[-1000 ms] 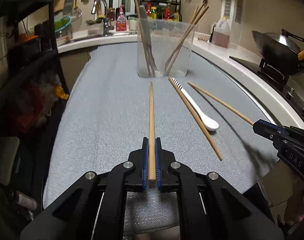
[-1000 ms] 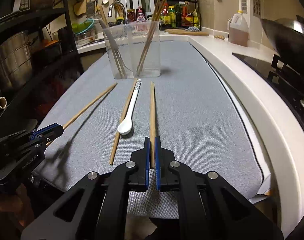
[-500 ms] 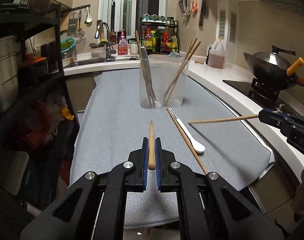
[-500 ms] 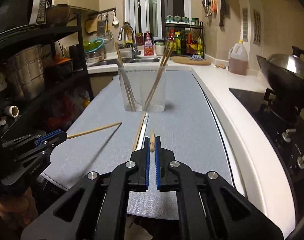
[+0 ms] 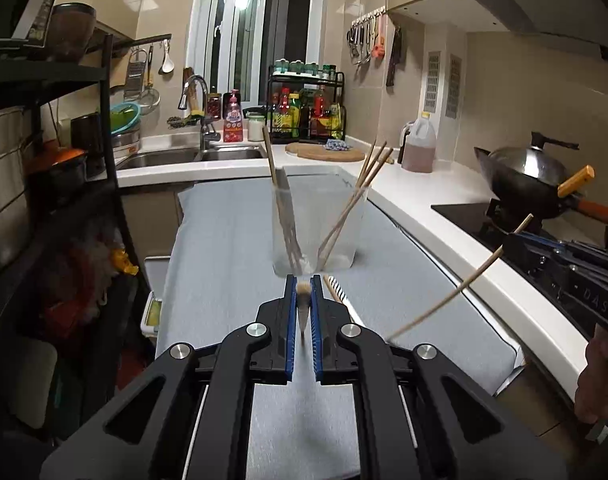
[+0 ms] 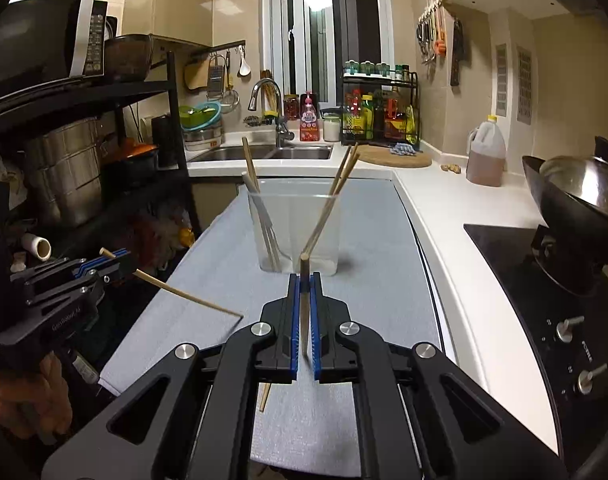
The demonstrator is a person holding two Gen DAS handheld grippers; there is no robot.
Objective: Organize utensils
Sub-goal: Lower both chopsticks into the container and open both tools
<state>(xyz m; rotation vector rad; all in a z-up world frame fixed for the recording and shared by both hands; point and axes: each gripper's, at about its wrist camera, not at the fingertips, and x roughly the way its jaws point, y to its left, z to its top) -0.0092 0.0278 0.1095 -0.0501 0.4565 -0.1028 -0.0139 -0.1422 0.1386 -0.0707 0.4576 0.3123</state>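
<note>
A: What crowds the clear container [image 5: 315, 228]?
B: Chopsticks [image 5: 353, 208] lean out both sides; its middle is open.
A: In front?
B: A spoon [image 5: 337, 288] on the grey mat [image 5: 224, 248]; left is bare.

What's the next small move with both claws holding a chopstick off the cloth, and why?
Probably carry both forward over the clear container and tip the sticks down into it. The left claw and right claw are each shut on a chopstick lifted clear of the grey cloth, and the container ahead already holds other chopsticks, so that looks like the destination.
</note>
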